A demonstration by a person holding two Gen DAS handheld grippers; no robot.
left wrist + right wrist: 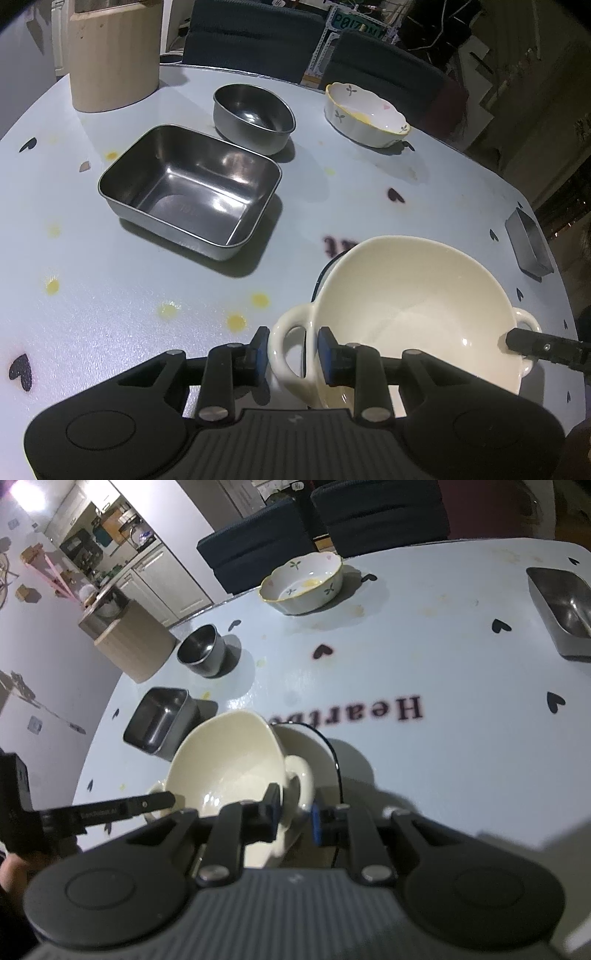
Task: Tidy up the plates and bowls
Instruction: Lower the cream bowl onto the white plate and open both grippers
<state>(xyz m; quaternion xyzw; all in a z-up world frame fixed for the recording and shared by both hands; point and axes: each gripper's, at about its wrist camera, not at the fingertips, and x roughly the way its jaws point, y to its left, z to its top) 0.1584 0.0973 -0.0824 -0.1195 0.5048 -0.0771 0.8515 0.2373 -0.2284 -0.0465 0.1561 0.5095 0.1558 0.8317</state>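
Observation:
A cream two-handled bowl (410, 306) sits tilted over a white plate with a dark rim (327, 271). In the left wrist view my left gripper (293, 341) is shut on the bowl's near loop handle (284, 343), a blue pad on each side of it. One finger of the right gripper (521, 339) reaches the opposite handle. In the right wrist view my right gripper (295, 806) is shut on that handle (301, 779) of the cream bowl (229, 760). There the plate (314, 742) shows behind the bowl, and the left gripper's finger (159, 801) comes in from the left.
On the heart-patterned table (110, 314) stand a rectangular steel tray (188, 192), a round steel bowl (255, 118), a floral ceramic bowl (365, 114) and a small steel tray (528, 243) near the right edge. A wooden container (110, 55) stands at the back left; dark chairs (251, 33) lie beyond.

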